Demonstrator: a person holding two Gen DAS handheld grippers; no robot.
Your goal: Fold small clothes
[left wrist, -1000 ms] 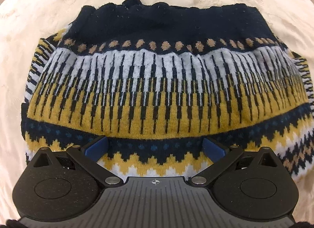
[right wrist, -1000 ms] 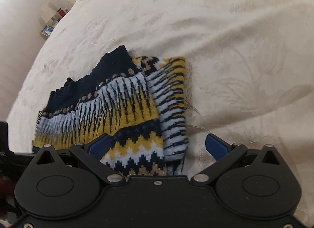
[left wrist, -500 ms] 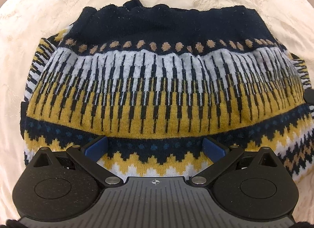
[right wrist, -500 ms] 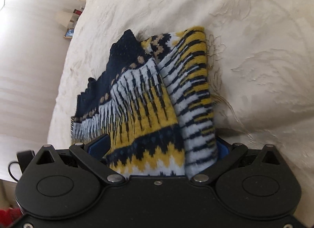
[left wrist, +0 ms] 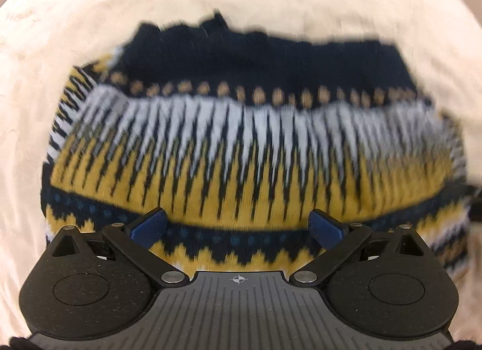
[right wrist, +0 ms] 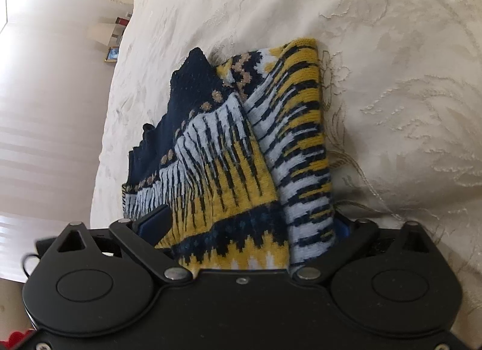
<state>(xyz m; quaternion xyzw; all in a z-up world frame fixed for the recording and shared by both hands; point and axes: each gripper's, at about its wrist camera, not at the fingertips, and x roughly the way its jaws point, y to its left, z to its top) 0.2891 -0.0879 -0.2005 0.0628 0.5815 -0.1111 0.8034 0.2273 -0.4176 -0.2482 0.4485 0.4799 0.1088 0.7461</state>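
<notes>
No readable text, label, brand or number shows in either view; the small framed picture (right wrist: 112, 54) at upper left is too small to read

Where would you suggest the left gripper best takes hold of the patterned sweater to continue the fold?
Probably the near zigzag-patterned hem of the sweater, approached low from the near side. That edge lies flat on the bedspread between the open fingers of the left gripper, and the right gripper straddles the same hem at its folded right end.
</notes>
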